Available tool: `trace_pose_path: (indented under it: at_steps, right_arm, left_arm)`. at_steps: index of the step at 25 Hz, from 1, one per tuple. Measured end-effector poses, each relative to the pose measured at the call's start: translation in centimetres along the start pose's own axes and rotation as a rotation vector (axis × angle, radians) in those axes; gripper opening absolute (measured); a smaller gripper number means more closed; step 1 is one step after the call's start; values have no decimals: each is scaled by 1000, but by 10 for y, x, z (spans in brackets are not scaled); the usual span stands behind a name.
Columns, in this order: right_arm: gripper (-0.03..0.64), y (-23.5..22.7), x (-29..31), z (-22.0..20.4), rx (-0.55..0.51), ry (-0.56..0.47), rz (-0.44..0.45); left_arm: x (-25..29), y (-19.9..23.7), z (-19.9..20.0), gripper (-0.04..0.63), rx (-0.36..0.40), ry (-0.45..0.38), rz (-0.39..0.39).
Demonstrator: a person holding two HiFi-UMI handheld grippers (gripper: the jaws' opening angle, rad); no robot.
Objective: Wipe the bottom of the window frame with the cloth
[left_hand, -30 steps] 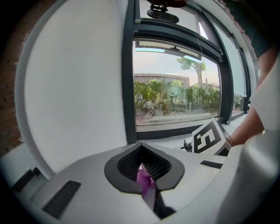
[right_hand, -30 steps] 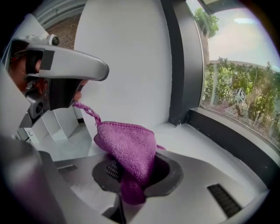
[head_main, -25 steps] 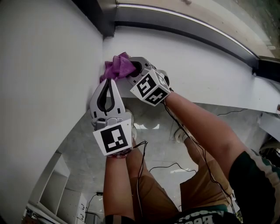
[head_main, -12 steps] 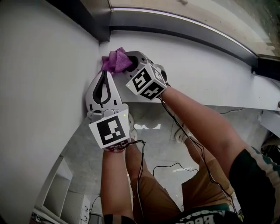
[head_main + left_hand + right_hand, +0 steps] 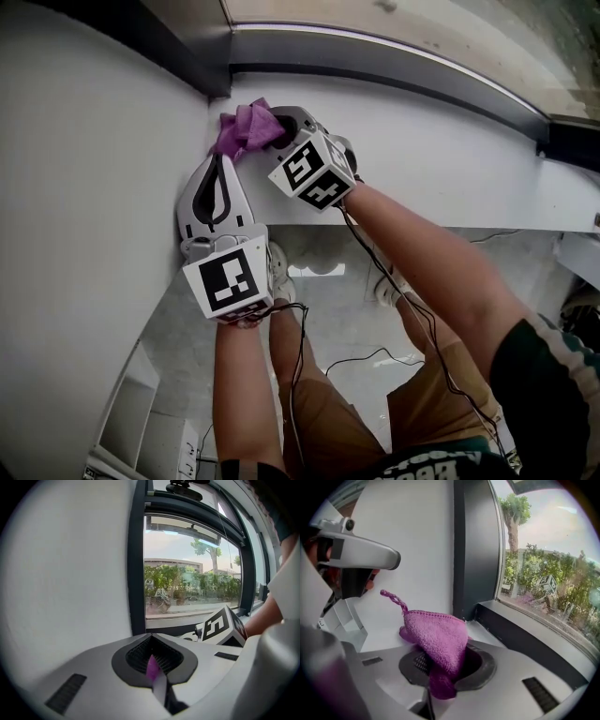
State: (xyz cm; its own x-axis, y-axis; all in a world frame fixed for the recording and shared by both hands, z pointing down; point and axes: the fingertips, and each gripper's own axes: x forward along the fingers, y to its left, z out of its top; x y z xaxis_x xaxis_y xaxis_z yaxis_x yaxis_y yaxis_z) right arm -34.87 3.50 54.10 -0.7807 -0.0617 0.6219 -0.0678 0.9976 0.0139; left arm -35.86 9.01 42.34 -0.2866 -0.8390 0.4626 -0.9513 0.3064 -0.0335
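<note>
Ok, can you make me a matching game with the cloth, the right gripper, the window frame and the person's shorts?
Things:
1. cloth
2. right gripper
3. window frame
4. shorts

Colour or state:
A. dark grey
B. tan
C. purple
D. shut on the cloth

Pairs: 1-C, 2-D, 3-A, 4-B

Your right gripper holds the cloth in the sill's left corner, before the window frame. Your left gripper pinches its near edge.
</note>
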Motion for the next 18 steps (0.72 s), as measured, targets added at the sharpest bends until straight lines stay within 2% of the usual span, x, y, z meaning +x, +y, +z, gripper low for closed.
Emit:
trace_pose_path:
  at_steps: [5, 18]
  right_arm:
    - [84, -1, -7, -3, 8, 10, -10]
    - [84, -49, -59, -55, 78, 41, -72]
  left_arm:
    - [1, -5, 6, 6, 18, -2, -29]
    - [24, -77, 27, 6, 88, -25, -121]
